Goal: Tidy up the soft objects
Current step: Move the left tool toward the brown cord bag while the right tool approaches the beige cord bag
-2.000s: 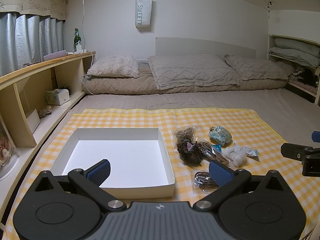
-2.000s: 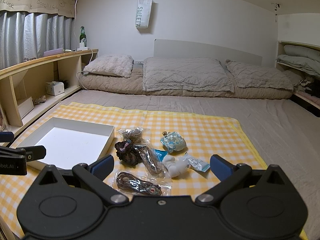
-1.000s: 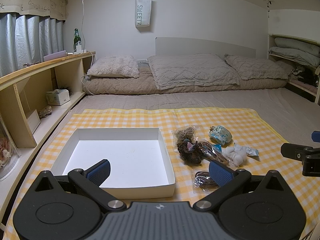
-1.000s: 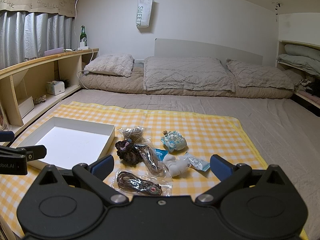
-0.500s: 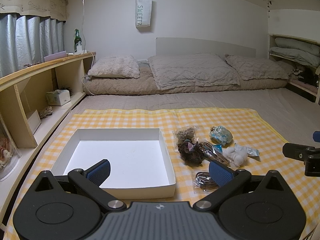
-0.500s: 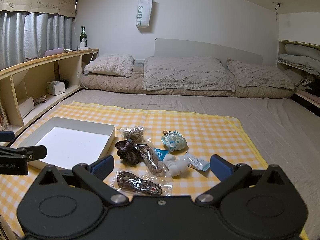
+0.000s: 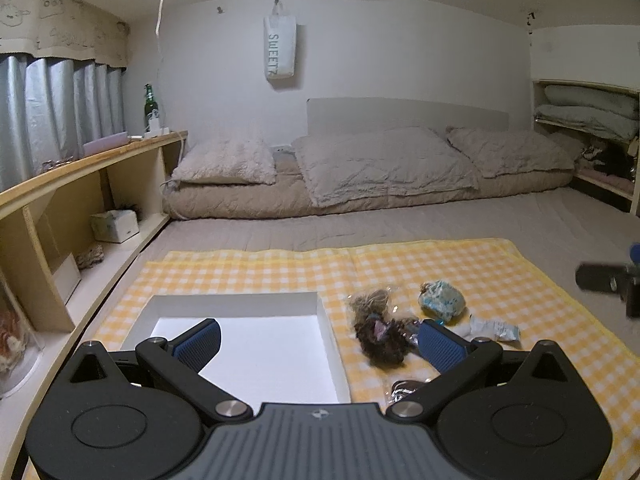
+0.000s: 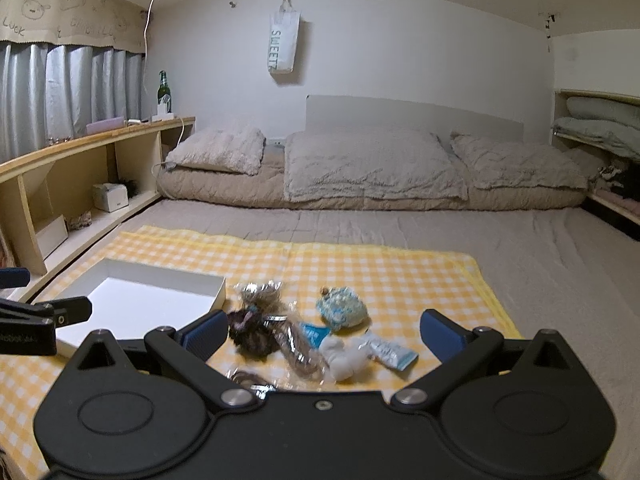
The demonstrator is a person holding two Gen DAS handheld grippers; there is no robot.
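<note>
Both cameras have pitched upward since two seconds ago, so the ceiling fixture now shows and the cloth sits lower in each view; the objects themselves have not shifted. Left gripper (image 7: 318,340) hangs above the near edge of the yellow checked cloth (image 7: 500,268), jaws spread wide and holding nothing, its left pad over the white box (image 7: 236,304) and its right pad beside the dark scrunchie (image 7: 380,338). Right gripper (image 8: 324,330) is likewise wide open and empty, with the cluster of soft items between its blue pads in the picture. White box lies on the left part of the cloth, interior bare. Just right of the box: a tan packaged item (image 8: 260,292) nearest the far side, the dark scrunchie (image 8: 250,334) touching a clear packet of brown bands (image 8: 300,354), a blue and white pouch (image 8: 342,312) slightly apart toward the right edge, a white fluffy piece (image 8: 346,358) against a crumpled blue and white wrapper (image 8: 390,354). One more clear packet (image 8: 250,380) lies at the near edge, partly hidden by the gripper body. Whether the packets overlap one another cannot be told. Cloth is spread on a grey bed sheet (image 8: 540,248), well short of the pillows (image 8: 368,164). Each gripper's tip shows at the side of the other's view
</note>
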